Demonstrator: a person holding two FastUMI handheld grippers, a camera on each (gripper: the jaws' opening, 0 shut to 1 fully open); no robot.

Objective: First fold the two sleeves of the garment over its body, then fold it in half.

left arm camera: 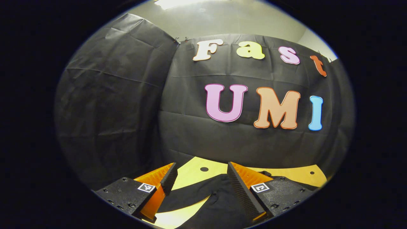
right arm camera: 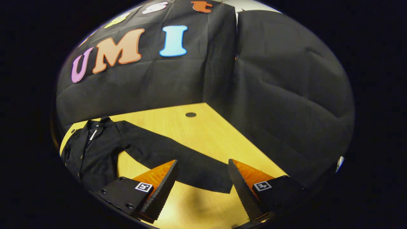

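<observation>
**Inspector:** On the yellow table [right arm camera: 203,130], toward its left edge in the right gripper view, the black garment [right arm camera: 92,152] is lying flat, collar toward the far edge. One sleeve [right arm camera: 178,159] is stretching out across the tabletop, its cuff lying between the fingers of the right gripper [right arm camera: 202,168].

**Clerk:** And that claw?

**Inspector:** Standing wide open above the cuff, gripping nothing.

**Clerk:** The left gripper [left arm camera: 201,171]?

**Inspector:** Likewise spread wide and holding nothing; dark cloth is lying under and between its fingers, near the table's far edge by the booth wall [left arm camera: 127,105].
</observation>
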